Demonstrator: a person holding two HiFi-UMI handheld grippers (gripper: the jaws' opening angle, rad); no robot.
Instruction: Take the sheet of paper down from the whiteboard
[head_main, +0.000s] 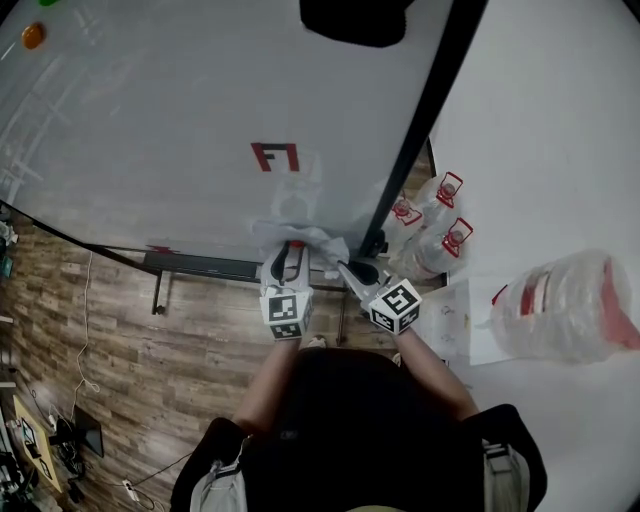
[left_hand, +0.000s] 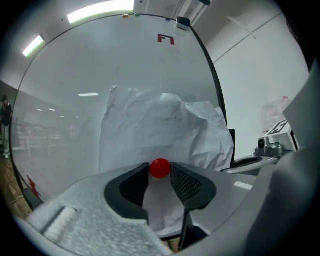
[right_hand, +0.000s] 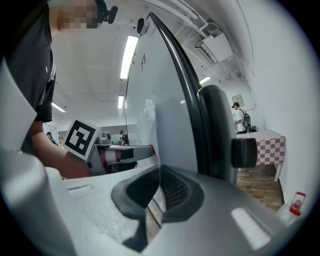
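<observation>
Two jaws of the left gripper (left_hand: 160, 172) stand spread apart. A small red magnet (left_hand: 160, 168) sits framed between their tips, and nothing shows the pads pressing on it. The magnet lies on a crumpled sheet of paper (left_hand: 160, 125), which hangs low on the whiteboard (left_hand: 65, 100), close to the board's right edge.

Just to the right, the right gripper (right_hand: 159, 172) is clenched. A thin pale edge runs between its pads, apparently the sheet's right margin seen edge-on. The board's black frame (right_hand: 200, 125) rises immediately beyond it. In the head view both grippers meet at the paper's lower part, near each other, with the person's arms reaching in from below.

The paper has not yet come down, and the magnet looks like the last thing pinning it. The risks start there:

- **Slipping magnet:** it is round and smooth, and a shallow bite at the fingertips could let it squirt out and drop to the wooden floor (head_main: 120, 330).
- **Tearing:** if the right gripper tugs before the magnet is lifted clear, the already wrinkled sheet could rip at the pinned spot.
- **Losing the sheet:** once freed, it would hang from one narrow pinch alone, so a loose hold there might let it slide away.

Farther right, several clear water bottles (head_main: 445, 215) stand by the white wall, well apart from the work.
</observation>
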